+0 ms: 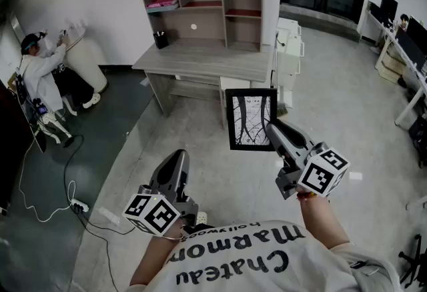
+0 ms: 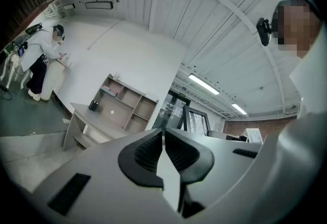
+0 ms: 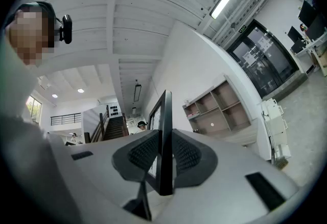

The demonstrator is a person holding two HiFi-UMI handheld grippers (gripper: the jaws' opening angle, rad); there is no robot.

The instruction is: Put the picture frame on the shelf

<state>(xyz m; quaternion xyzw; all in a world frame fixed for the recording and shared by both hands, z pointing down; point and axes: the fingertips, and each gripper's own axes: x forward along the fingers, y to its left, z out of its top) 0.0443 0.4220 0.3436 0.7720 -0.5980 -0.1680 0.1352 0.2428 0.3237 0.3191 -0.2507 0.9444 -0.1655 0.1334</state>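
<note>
Nearest the person, the left gripper (image 1: 176, 159) hangs at 7 o'clock in the head view. Its jaws are together with nothing between them, so it gives no support.

At 5 o'clock the right gripper (image 1: 271, 125) is clamped on the picture frame (image 1: 251, 119). The right gripper view shows the pads pressing both faces of the frame's thin edge. The frame stands upright in mid-air, held at its lower right side only, with most of it above and to 9 o'clock of the grip.

Finding: a one-point hold on a narrow edge invites pivoting or slipping. A jolt while walking would be the likely cause.

Farther out, a cable (image 1: 37, 214) and power strip (image 1: 79, 205) lie on the floor at 8 o'clock. They are a trip hazard only if the approach drifts that way.

Farthest, at 12 o'clock, the shelf (image 1: 200, 7) sits on a desk (image 1: 207, 61), well apart from the frame.

- A black cup (image 1: 160, 39) stands on the desk below the left bay and could be knocked over on entry.
- Pink items (image 1: 162, 2) occupy the upper left bay.
- The frame may stand too tall for the smaller bays. Forcing it in could strike a divider and wrench it from the jaws.

A person (image 1: 41, 74) works at 10 o'clock, clear of the direct path.
</note>
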